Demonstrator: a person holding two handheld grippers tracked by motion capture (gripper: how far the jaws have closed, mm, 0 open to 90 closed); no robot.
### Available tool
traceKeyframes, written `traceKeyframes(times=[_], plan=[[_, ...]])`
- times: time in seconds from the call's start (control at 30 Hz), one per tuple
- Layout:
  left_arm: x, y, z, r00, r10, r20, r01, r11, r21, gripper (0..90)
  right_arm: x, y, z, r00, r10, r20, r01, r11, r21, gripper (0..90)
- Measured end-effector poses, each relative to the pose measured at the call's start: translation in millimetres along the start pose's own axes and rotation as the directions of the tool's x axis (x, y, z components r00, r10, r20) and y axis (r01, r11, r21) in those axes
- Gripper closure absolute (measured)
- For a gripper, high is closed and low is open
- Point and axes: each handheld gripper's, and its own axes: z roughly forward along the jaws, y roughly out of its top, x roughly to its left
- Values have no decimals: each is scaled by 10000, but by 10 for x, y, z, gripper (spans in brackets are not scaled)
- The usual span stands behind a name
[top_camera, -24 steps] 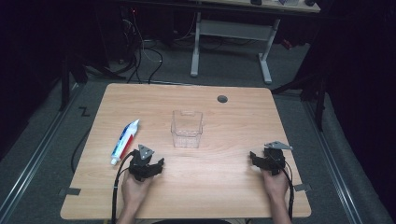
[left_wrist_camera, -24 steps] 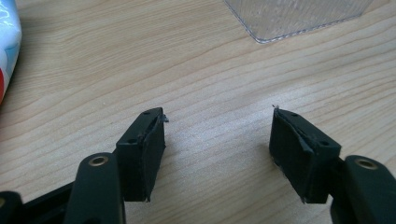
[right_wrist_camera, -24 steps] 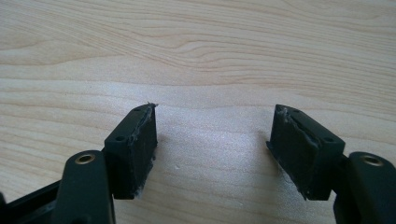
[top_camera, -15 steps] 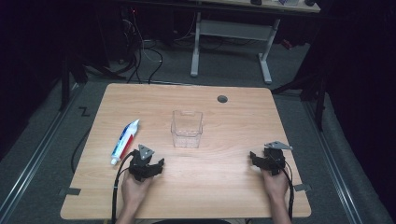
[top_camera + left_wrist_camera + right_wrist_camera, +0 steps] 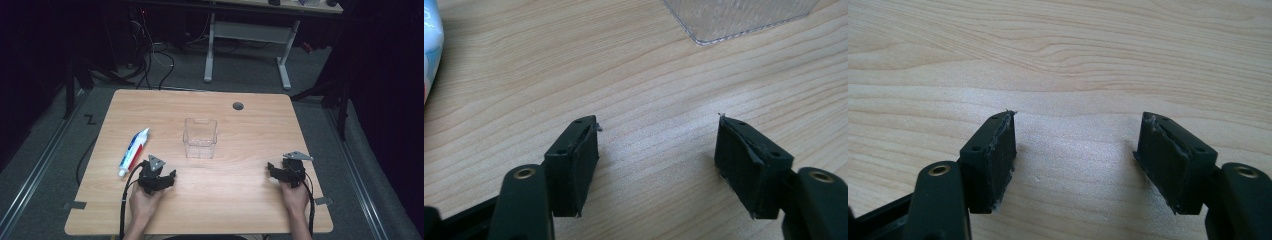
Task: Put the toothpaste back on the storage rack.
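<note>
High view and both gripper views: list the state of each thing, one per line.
toothpaste tube: lying flat on the table, capped end toward the person, untouched.
clear plastic container: upright, empty, open-topped.
left gripper: jaws open, nothing between.
right gripper: jaws open, nothing between.

Wooden table (image 5: 225, 200) with grey grommet (image 5: 238, 106), white desk frame (image 5: 247, 45) behind (cables beside it)

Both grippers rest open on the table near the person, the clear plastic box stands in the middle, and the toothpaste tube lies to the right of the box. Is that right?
Not quite: the toothpaste tube lies to the left of the clear plastic box, just ahead of the left gripper, as the high view shows. The rest holds: the left gripper and right gripper are open on the table.
</note>
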Motion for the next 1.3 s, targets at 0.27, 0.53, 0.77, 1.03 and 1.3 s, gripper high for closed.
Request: traceKeyframes(times=[0.27,0.53,0.77,1.03,1.3], plan=[[-2,0,1,10000,-13,0,13,10000,1,328,1,0,0,10000,6,0,-6,10000,1,320],[-8,-5,-12,9999,119,76,-120,9999,41,326,1,0,0,10000,14,-2,-14,10000,8,320],[-31,-39,-59,9998,213,35,-212,9997,-141,358,2,0,-1,10000,26,-2,-26,10000,15,321],[-24,-42,-143,9999,98,137,-92,9992,-387,363,1,0,-1,10000,23,3,-23,10000,21,320],[4,-38,-239,9994,-112,338,135,9976,-678,358,1,0,-1,10000,14,-8,-14,10000,11,320]])
